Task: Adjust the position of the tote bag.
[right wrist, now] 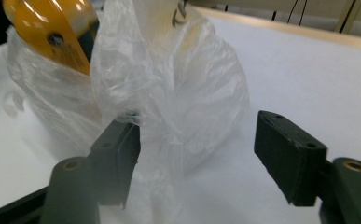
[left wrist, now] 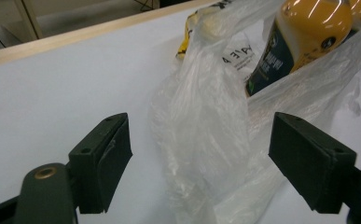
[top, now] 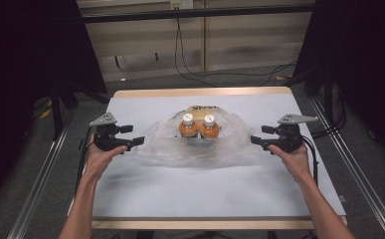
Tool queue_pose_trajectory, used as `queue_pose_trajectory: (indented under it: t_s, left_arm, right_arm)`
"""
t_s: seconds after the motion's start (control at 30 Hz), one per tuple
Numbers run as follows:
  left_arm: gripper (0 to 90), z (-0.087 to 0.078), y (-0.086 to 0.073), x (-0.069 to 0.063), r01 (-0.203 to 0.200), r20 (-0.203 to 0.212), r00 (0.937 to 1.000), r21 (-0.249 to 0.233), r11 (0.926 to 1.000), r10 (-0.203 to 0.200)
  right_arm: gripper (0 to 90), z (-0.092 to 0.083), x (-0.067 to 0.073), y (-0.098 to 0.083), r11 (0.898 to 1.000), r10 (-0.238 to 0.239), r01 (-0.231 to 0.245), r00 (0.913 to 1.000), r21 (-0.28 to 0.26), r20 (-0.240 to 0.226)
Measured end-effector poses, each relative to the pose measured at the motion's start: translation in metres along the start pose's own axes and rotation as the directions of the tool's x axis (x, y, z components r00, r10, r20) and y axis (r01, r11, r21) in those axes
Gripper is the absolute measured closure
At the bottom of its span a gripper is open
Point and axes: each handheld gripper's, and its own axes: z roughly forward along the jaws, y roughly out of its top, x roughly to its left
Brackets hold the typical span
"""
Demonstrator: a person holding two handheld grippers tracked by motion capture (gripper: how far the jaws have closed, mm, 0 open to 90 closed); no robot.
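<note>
Clear plastic bag [top: 195, 142] sits mid-table [top: 130, 194] with two orange bottles [top: 199, 127] upright inside. Left gripper [left wrist: 199, 158] and right gripper [right wrist: 197, 156] flank it, jaws wide, film loose between them. The left gripper view shows a bottle's dark label [left wrist: 267, 70].

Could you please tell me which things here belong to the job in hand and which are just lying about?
In the job:
- clear plastic bag
- two orange bottles inside it
- left gripper and right gripper, jaws open

Lying about:
- yellow packet behind the bottles
- cables on the floor
</note>
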Motion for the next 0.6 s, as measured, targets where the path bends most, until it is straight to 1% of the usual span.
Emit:
queue_pose_trajectory:
  t_s: [0.03, 0.07, 0.13, 0.17, 0.2, 0.23, 0.33, 0.37, 0.43, 0.47, 0.53, 0.57, 0.6]
  left_arm:
    - [20.9, -0.001, 0.001, 0.0, 0.0, 0.005, 1.0, -0.004, 1.0, 0.0]
    - [20.6, -0.002, 0.002, -0.001, 0.002, 0.012, 0.9999, -0.012, 0.9999, -0.002]
    - [20.6, -0.002, 0.005, -0.003, 0.014, 0.028, 0.9995, -0.025, 0.9996, -0.013]
    - [20.0, -0.002, 0.007, -0.004, 0.004, 0.03, 0.9995, -0.022, 0.9998, -0.004]
    - [19.7, -0.002, 0.009, -0.007, 0.005, 0.028, 0.9996, -0.024, 0.9997, -0.005]
    - [19.9, -0.001, 0.011, -0.009, 0.003, 0.037, 0.9993, -0.029, 0.9996, -0.002]
    - [24.1, -0.001, 0.017, -0.016, -0.021, 0.039, 0.999, -0.028, 0.9994, 0.022]
    - [24.5, 0.0, 0.02, -0.018, -0.03, 0.041, 0.9986, -0.03, 0.9991, 0.032]
    - [31.4, 0.001, 0.023, -0.024, -0.05, 0.053, 0.9972, -0.032, 0.9982, 0.052]
    - [32.4, 0.003, 0.025, -0.026, -0.057, 0.06, 0.9965, -0.029, 0.998, 0.058]
    - [35.6, 0.006, 0.028, -0.032, -0.08, 0.076, 0.9937, -0.021, 0.9965, 0.082]
    - [37.6, 0.007, 0.03, -0.035, -0.089, 0.087, 0.9921, -0.023, 0.9958, 0.09]
    - [40.2, 0.008, 0.031, -0.037, -0.1, 0.093, 0.9905, -0.023, 0.9948, 0.101]
  right_arm:
    - [28.7, 0.0, 0.0, 0.0, 1.0, 0.0, 0.0, 1.0, 0.0, 0.0]
    - [28.3, -0.004, 0.001, 0.003, 1.0, 0.002, -0.002, 1.0, -0.016, 0.006]
    - [27.2, -0.011, 0.002, 0.008, 0.999, 0.001, -0.001, 1.0, -0.044, -0.001]
    - [26.8, -0.014, 0.003, 0.011, 0.998, -0.003, 0.003, 1.0, -0.058, -0.002]
    - [26.8, -0.017, 0.004, 0.014, 0.997, -0.005, 0.004, 1.0, -0.075, -0.005]
    - [26.8, -0.019, 0.006, 0.017, 0.996, -0.005, 0.004, 0.9999, -0.087, -0.01]
    - [27.5, -0.026, 0.01, 0.024, 0.993, -0.02, 0.018, 0.9997, -0.117, -0.017]
    - [29.1, -0.028, 0.012, 0.027, 0.992, -0.022, 0.019, 0.9995, -0.128, -0.021]
    - [32.2, -0.031, 0.017, 0.032, 0.99, -0.032, 0.026, 0.9987, -0.142, -0.041]
    - [37.4, -0.031, 0.02, 0.034, 0.989, -0.042, 0.035, 0.9979, -0.141, -0.049]
    - [43.2, -0.029, 0.027, 0.037, 0.989, -0.069, 0.059, 0.9947, -0.134, -0.076]
    - [48.0, -0.027, 0.031, 0.039, 0.99, -0.075, 0.063, 0.9927, -0.127, -0.094]
    - [53.2, -0.025, 0.035, 0.04, 0.991, -0.085, 0.071, 0.9888, -0.116, -0.123]
